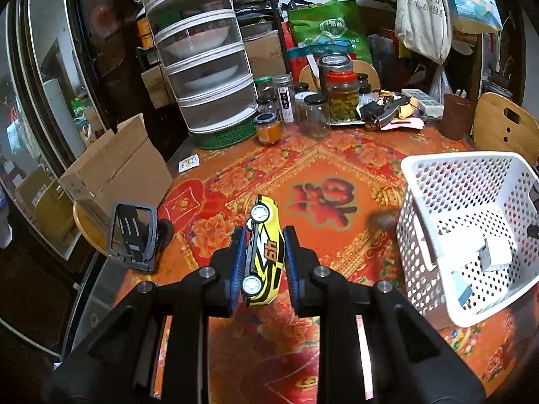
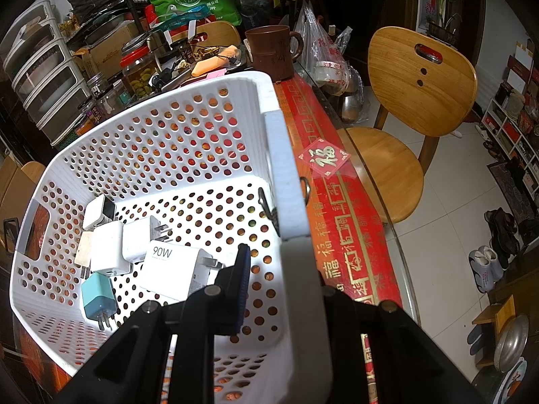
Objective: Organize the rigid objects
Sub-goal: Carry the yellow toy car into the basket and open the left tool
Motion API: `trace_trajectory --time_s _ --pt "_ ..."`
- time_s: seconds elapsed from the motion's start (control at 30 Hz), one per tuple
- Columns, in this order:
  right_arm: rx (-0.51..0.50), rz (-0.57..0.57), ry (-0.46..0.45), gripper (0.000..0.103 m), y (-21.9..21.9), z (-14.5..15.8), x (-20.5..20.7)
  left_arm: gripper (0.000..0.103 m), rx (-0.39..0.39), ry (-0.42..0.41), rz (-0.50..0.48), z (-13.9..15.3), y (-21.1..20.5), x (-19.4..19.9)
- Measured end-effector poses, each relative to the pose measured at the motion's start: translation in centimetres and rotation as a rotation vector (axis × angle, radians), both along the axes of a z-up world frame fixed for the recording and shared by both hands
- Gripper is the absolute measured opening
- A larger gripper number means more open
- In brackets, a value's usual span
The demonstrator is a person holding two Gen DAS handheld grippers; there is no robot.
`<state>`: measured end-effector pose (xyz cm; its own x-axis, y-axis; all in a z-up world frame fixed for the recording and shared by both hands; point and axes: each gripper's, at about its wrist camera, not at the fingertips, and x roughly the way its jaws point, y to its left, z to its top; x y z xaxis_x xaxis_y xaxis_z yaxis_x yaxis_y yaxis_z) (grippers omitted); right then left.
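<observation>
Hidden or cut off: in the left wrist view the white basket [image 1: 471, 235] runs off the right edge, so its far wall is lost. In the right wrist view the outer finger of the right claw [image 2: 283, 289] is masked by the basket wall; only the inner blue pad [image 2: 241, 286] shows. A small blurred dark spot lies on the bench just left of the basket in the left view; I cannot tell what it is.
Left view only: the yellow toy car [image 1: 264, 252], a black stand [image 1: 134, 235] at middle left, a cardboard box [image 1: 118, 171], glass jars [image 1: 316, 114] and a tiered dish cover [image 1: 205, 67] in the upper part.
Right view only: the basket's contents at lower left, namely a white 90W charger [image 2: 175, 269], a teal plug [image 2: 97, 299] and several white plugs [image 2: 111, 249]; also a brown mug [image 2: 273, 52] beyond the basket and a wooden chair [image 2: 414, 101] at right.
Left claw [image 1: 264, 259]: clenched on the toy car, which is turned on its side, wheels to the left pad, nose pointing away, lifted clear of the red bench [image 1: 320, 175].
Right claw: clamped on the basket's right wall near the rim, one pad inside, angled steeply down.
Toy car's place: in the air at lower centre of the left view, left of the basket.
</observation>
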<state>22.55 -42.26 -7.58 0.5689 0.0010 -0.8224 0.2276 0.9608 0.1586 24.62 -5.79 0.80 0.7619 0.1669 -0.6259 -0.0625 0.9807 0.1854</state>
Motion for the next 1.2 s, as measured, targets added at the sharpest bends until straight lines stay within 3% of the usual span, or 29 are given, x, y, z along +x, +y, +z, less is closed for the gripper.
trace_trajectory --time_s 0.17,0.77,0.97,1.2 --pt "-0.001 0.001 0.0 0.022 0.0 0.0 0.0 0.02 0.009 -0.014 0.015 1.1 -1.8 -0.2" --pt "0.0 0.001 0.0 0.022 0.0 0.0 0.0 0.02 0.035 -0.001 -0.096 2.1 -11.9 -0.3" --pt "0.0 0.0 0.0 0.022 0.0 0.0 0.0 0.02 0.033 0.048 -0.175 0.3 -16.4 0.8" --pt "0.0 0.0 0.001 0.022 0.0 0.1 0.0 0.02 0.046 0.165 -0.249 -4.1 -22.0 2.3"
